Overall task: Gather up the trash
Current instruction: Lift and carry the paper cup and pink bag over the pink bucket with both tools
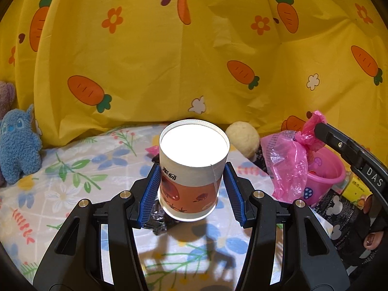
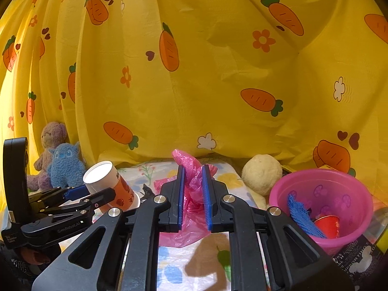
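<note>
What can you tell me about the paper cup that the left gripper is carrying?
The paper cup is a round cardboard-looking tube with a white rim band and an orange lower part bearing dark print and small fruit-like pictures. Its open mouth faces the left wrist camera and glares white, so the inside cannot be read. It is tilted and lifted clear of the flowered sheet, clamped on both sides by the left gripper. A crumpled black wrapper lies below its base.

place: child's bedroom | cues: plush toys (image 2: pixel 63 167), carrot curtain (image 2: pixel 218 72), floral bedsheet (image 1: pixel 72 181)
</note>
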A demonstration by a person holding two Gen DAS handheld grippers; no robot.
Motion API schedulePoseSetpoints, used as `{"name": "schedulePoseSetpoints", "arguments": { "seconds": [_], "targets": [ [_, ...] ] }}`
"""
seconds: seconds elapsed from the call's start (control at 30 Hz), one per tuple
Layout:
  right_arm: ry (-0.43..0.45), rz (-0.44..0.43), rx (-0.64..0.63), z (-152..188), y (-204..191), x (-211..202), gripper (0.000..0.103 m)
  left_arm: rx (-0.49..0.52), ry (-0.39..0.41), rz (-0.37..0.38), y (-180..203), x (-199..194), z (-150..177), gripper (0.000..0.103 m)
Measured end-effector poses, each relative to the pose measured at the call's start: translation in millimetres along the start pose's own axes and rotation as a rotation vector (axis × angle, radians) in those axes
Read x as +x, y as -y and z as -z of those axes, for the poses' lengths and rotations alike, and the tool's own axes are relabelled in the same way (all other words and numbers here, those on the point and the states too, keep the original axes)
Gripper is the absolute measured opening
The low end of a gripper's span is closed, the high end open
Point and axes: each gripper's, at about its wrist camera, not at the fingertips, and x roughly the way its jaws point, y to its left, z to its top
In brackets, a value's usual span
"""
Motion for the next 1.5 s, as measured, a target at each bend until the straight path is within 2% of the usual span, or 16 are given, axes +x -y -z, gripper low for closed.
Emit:
{"name": "schedulePoseSetpoints", "arguments": {
  "seconds": [0.37, 0.7, 0.83, 1.1, 1.5],
  "targets": [
    [0.004, 0.139, 0.037, -0.5, 51.6, -5.5, 0.015, 0.049, 0.0, 0.109, 54.6, 21.8, -17.4, 0.052],
    [0.051, 0.34, 0.109, -10.5, 124.3, -22.3, 0.015, 0.096, -0.019, 0.268, 119.4, 60.3, -35.5, 0.052],
    [0.056, 0.396, 0.137, -12.9, 148.8, -23.5, 0.015, 0.109, -0.032, 0.337, 149.6, 79.1, -39.4, 0.052],
    [0.034, 0.439, 0.169, -6.0, 176.4, -16.0, 0.015, 0.127, -0.072, 0.417, 190.4, 112.9, -38.2, 0.052],
    [0.015, 0.461, 0.203, -0.1, 192.4, -5.5, 0.015, 0.11, -0.114, 0.449, 195.9, 140.0, -30.4, 0.052]
  ]
}}
